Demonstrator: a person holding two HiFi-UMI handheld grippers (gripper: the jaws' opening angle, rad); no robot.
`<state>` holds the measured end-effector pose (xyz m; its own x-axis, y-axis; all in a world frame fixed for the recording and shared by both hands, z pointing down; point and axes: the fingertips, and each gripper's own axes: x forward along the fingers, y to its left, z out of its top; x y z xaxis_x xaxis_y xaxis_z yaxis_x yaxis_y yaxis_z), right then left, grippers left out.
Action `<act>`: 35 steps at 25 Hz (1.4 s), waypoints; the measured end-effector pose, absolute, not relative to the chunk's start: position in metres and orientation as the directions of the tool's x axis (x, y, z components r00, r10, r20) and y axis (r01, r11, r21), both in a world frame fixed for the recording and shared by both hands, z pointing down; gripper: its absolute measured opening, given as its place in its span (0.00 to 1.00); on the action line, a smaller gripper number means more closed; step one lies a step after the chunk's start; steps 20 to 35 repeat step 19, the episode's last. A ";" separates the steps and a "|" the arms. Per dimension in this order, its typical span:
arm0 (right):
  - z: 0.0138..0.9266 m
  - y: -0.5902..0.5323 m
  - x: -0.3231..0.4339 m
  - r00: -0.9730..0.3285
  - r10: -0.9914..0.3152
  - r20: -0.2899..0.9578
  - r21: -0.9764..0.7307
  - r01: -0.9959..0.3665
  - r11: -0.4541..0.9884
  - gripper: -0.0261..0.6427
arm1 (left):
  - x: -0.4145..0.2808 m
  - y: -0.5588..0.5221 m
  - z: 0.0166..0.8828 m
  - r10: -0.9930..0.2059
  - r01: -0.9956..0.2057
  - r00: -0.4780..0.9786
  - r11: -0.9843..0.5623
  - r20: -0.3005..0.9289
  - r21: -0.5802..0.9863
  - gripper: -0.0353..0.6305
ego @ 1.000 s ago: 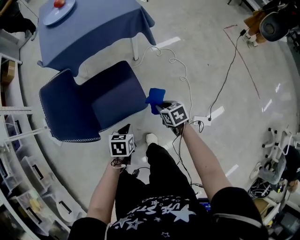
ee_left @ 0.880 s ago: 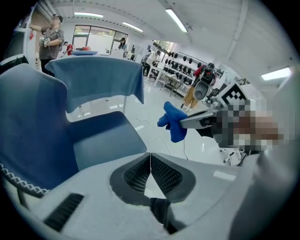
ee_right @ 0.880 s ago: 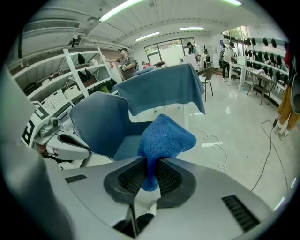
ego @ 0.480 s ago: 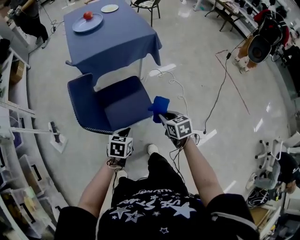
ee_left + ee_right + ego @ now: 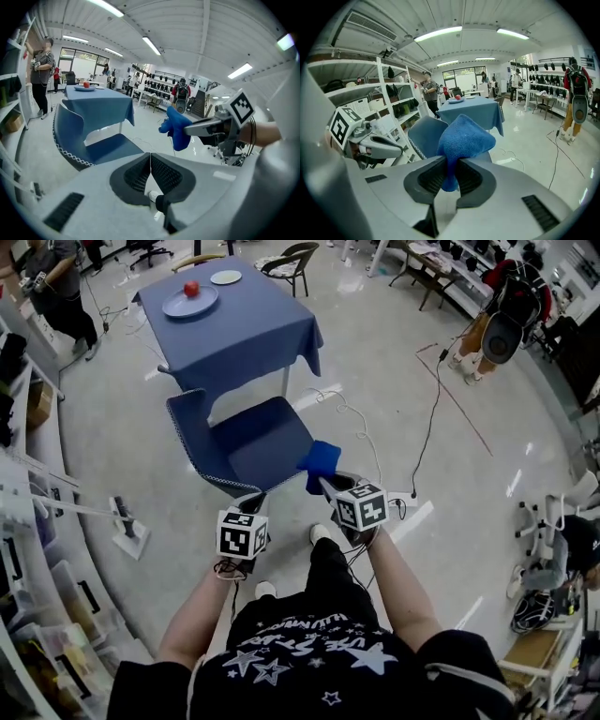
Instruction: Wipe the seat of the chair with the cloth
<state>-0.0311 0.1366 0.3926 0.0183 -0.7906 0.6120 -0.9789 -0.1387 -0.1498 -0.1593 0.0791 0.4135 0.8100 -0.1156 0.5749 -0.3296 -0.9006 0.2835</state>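
Right gripper (image 5: pixel 449 171) is pinching the blue cloth (image 5: pixel 322 457), with most of it bunched up past the jaws. The cloth's up in the air just right of the chair (image 5: pixel 192 418) seat (image 5: pixel 262 448), not touching it. Left gripper (image 5: pixel 150 164) is pressed together with nothing in it (it's by the seat's near edge). The table (image 5: pixel 248 338) with a plate (image 5: pixel 176 307) sits just beyond the chair.

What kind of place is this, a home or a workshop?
Likely a lab or workshop: open storage shelves, cables trailing over the floor, and a cloth-covered table staged by the chair.
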 end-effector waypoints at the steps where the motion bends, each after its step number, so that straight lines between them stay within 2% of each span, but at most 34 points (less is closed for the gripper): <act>1: 0.391 0.143 -0.041 0.029 -0.794 0.607 -0.150 -0.977 -0.150 0.12 | -0.168 0.081 0.411 -0.108 -0.320 0.814 -0.903 0.571 0.285 0.08; 8: 0.382 0.183 -0.085 0.086 -0.782 0.617 -0.126 -0.970 -0.206 0.12 | -0.197 0.096 0.399 -0.066 -0.258 0.817 -0.930 0.572 0.262 0.08; 19: 0.362 0.198 -0.077 0.154 -0.790 0.594 -0.104 -0.959 -0.265 0.12 | -0.188 0.088 0.383 -0.080 -0.248 0.834 -0.938 0.547 0.242 0.08; 35: 0.362 0.198 -0.077 0.154 -0.790 0.594 -0.104 -0.959 -0.265 0.12 | -0.188 0.088 0.383 -0.080 -0.248 0.834 -0.938 0.547 0.242 0.08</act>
